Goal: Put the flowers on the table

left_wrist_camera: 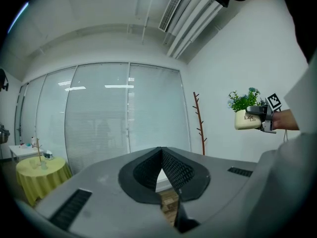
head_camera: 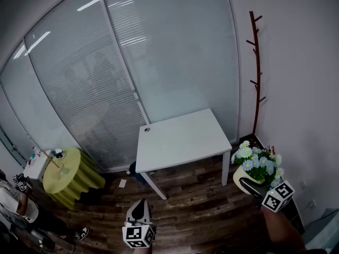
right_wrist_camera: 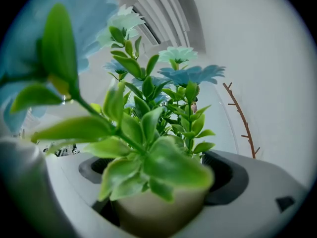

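A cream pot of blue and white flowers (head_camera: 256, 161) hangs in the air just right of the white table (head_camera: 180, 139), level with its near right corner. My right gripper (head_camera: 247, 184) is shut on the pot from the near side. In the right gripper view the pot (right_wrist_camera: 158, 209) sits between the jaws and its leaves fill the picture. The left gripper view shows the same pot (left_wrist_camera: 246, 119) held up at the right. My left gripper (head_camera: 140, 204) is low in the middle over the wooden floor; its jaws (left_wrist_camera: 159, 152) meet at the tips with nothing between them.
A brown coat stand (head_camera: 256, 73) rises in the corner behind the table. A round table with a yellow-green cloth (head_camera: 69, 176) stands at the left by a glass wall with blinds (head_camera: 106, 78). A person (head_camera: 16, 205) is at the far left.
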A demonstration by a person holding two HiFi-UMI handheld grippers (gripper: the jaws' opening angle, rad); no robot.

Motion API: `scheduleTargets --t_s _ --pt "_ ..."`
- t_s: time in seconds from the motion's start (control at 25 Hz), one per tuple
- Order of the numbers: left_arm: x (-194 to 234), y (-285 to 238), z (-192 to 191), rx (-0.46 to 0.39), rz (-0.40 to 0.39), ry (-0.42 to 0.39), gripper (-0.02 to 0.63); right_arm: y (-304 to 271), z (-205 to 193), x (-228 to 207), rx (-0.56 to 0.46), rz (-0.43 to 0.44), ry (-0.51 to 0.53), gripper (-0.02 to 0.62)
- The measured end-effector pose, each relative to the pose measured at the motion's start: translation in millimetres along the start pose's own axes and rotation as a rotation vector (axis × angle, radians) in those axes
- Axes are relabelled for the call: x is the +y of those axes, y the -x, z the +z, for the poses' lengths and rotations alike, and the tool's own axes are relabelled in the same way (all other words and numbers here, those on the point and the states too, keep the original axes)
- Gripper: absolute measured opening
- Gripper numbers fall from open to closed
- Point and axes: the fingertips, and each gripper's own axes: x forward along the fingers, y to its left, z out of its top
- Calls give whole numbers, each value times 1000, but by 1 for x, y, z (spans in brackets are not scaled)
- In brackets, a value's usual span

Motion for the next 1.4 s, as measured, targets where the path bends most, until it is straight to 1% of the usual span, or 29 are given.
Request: scheduleTargets --t_s 0.2,0.36,0.56,0.68,0.92,1.24,1.4 --pt "-22 -14 5 -4 21 18 5 0 0 -15 16 12 10 522" --pt "-44 -22 4 -6 14 -3 5 3 -2 -26 30 32 30 522" --pt "-56 -21 -20 45 -2 -27 5 6 -17 -45 44 10 -4 522" --pt "-47 -23 -26 56 10 -32 5 0 -26 -52 52 7 -13 522" --pt "-23 -46 -28 36 18 -34 5 -30 -29 -59 43 4 3 522" --pt "8 -120 -27 17 -31 -34 5 -91 -22 -67 43 -5 40 522" --pt "23 -161 -23 9 -59 -32 5 -126 -19 -80 38 -36 37 522"
